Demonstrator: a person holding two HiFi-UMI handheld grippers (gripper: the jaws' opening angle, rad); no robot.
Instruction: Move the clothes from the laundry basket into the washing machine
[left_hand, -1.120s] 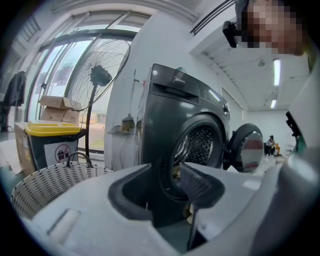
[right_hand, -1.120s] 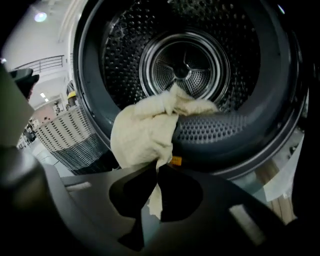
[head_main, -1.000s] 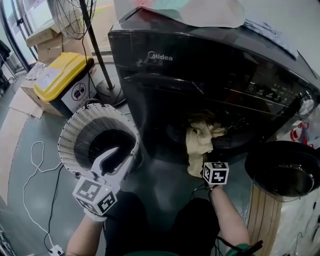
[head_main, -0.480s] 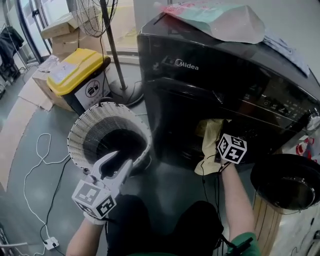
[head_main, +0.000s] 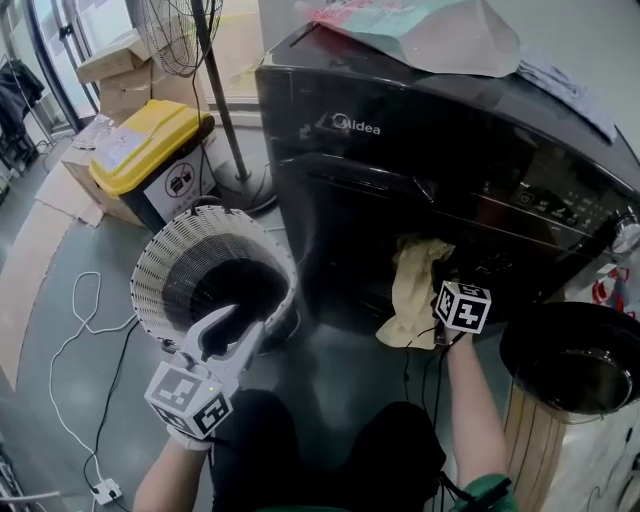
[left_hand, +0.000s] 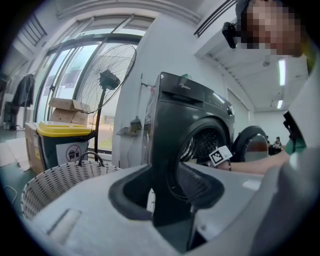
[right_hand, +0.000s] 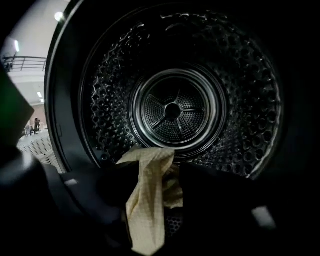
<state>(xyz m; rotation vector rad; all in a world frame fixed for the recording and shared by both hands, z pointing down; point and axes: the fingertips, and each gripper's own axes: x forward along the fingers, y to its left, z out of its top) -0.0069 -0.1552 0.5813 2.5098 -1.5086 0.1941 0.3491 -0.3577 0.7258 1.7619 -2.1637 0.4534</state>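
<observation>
The pale yellow checked cloth (head_main: 412, 295) is draped over the door lip of the black front-loading washing machine (head_main: 420, 150), partly hanging outside. The right hand-held gripper (right_hand: 152, 172) has just been opened, with the cloth lying loose between its parted jaws. The release is judged made, though a push deeper seems needed. The left hand-held gripper (head_main: 225, 325) is held open and empty over the white woven laundry basket (head_main: 160, 270).

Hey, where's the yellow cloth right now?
Head view, right of centre: the cloth hangs over the door rim of the washer, just left of the right tool, whose jaws have just been opening with the cloth between them.
</observation>
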